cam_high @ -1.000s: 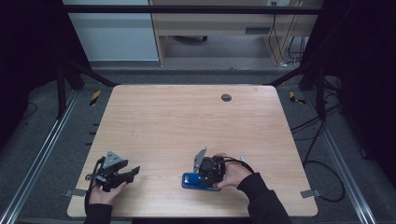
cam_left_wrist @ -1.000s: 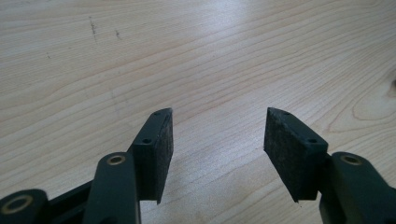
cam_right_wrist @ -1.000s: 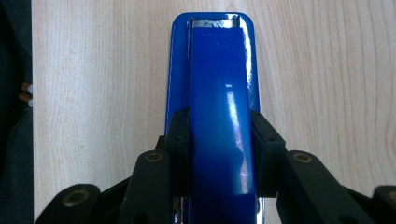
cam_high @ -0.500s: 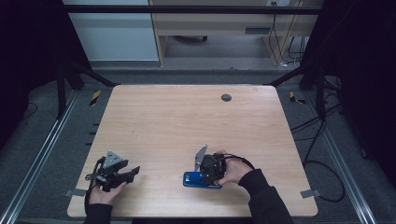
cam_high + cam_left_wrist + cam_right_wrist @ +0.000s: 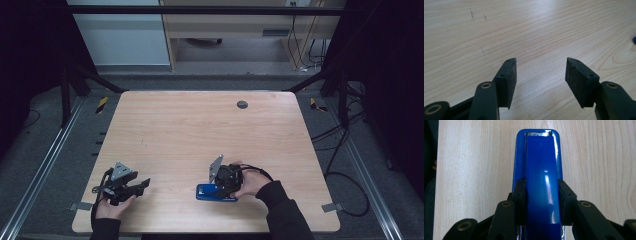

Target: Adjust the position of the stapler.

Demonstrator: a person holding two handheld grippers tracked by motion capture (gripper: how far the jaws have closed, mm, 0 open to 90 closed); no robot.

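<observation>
A glossy blue stapler (image 5: 541, 177) lies flat on the wooden table (image 5: 200, 130), near its front edge right of the middle (image 5: 216, 193). My right gripper (image 5: 542, 202) is shut on the stapler, one pad pressed against each side of its body; in the high view this gripper (image 5: 225, 182) sits over the stapler's right end, held by a hand. Near the front left corner my left gripper (image 5: 137, 186) rests low over the table. Its jaws stand open in the left gripper view (image 5: 541, 80), with bare wood between the pads.
A small dark round grommet (image 5: 242, 104) sits in the tabletop near the far edge. Metal rails (image 5: 45, 165) run along both sides of the table, and cables (image 5: 345, 175) lie on the floor at the right. A blue sliver of the stapler (image 5: 634, 39) shows at the right edge.
</observation>
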